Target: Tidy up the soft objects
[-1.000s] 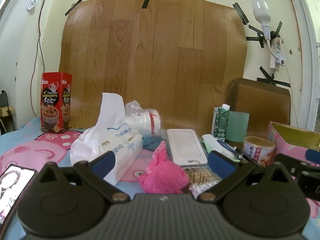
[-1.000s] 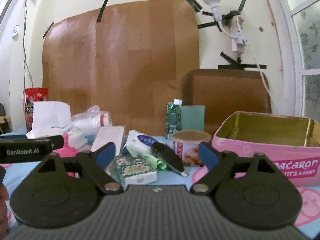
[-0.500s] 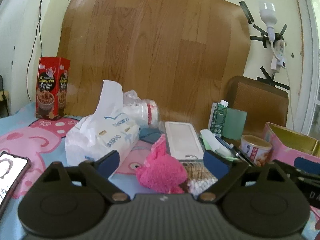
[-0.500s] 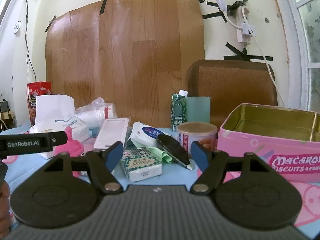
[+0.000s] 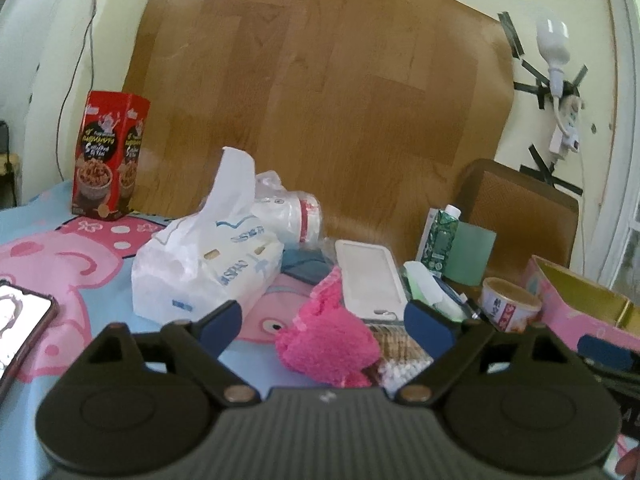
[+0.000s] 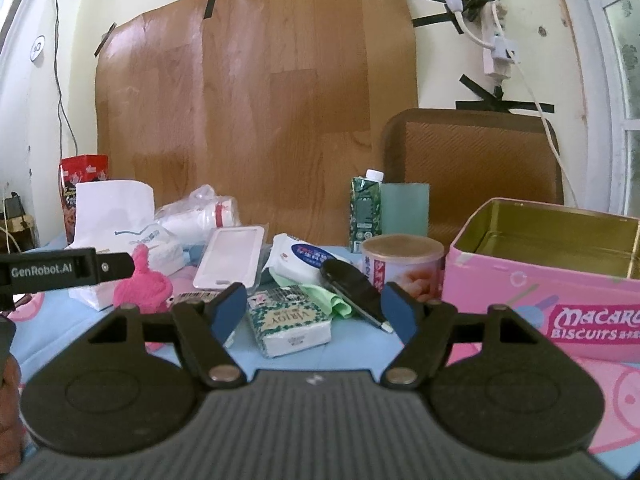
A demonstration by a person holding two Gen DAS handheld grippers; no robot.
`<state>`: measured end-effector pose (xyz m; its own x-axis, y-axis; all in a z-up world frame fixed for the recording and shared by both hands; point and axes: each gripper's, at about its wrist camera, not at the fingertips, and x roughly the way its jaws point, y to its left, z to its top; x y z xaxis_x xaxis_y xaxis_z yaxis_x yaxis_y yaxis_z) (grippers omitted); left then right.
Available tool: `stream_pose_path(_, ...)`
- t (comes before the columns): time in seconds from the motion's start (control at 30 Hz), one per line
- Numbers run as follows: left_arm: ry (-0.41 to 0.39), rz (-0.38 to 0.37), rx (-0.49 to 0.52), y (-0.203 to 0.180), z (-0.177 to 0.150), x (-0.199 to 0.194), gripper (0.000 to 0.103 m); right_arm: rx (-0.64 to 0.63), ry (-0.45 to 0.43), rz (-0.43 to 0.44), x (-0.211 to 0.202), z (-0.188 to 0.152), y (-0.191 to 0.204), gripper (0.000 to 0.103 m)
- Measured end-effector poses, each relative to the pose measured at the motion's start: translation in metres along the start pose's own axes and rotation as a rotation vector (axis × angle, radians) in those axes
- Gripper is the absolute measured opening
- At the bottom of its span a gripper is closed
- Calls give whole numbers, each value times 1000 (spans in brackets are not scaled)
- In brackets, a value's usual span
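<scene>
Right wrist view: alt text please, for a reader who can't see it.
The open right hand-held gripper points at a small green tissue pack on a blue and pink cloth, not touching it. An empty pink biscuit tin stands to the right, a pink fluffy item to the left.

The surface point(image 5: 100, 304) is covered by a matt printed cloth in blue and pink. A fuzzy, pile-textured pink soft toy point(image 5: 328, 340) is noted. The tissue pack point(image 5: 204, 276) is wrapped in thin, crinkled white plastic film with a slight sheen. The small tissue packet point(image 6: 290, 320) is wrapped in smooth printed film. The biscuit tin point(image 6: 552, 280) shows glossy gold metal inside and a smooth pink printed coat outside. The red box point(image 5: 108, 160) appears to be glossy printed card. The wall panel point(image 5: 320, 112) carries a smooth wood-grain finish. On each claw, left point(image 5: 326, 318) and right point(image 6: 314, 306), matt black plastic and smooth blue pads are observed.
</scene>
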<state>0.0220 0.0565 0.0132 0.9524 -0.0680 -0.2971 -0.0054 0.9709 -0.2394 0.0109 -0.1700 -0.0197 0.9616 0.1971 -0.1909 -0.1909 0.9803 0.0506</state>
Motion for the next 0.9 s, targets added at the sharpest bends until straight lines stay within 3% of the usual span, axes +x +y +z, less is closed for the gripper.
stream_pose_path(0.23, 36, -13, -48, 9, 2, 7, 87, 7, 153, 99, 28, 1, 1, 72)
stream_pose_path(0.5, 25, -13, -22, 3, 1, 6, 87, -24, 291, 132, 77, 7, 0, 72)
stream_pose_path(0.57, 29, -9, -20, 3, 2, 6, 87, 3, 343, 168, 89, 7, -3, 55)
stream_pose_path(0.6, 30, -8, -19, 3, 2, 6, 87, 12, 356, 178, 90, 5, -4, 55)
stream_pose_path(0.77, 30, -23, 2, 0, 2, 6, 87, 47, 361, 201, 59, -3, -13, 54)
stream_pose_path(0.9, 108, -72, 39, -8, 3, 12, 87, 48, 356, 216, 10, -13, -15, 55)
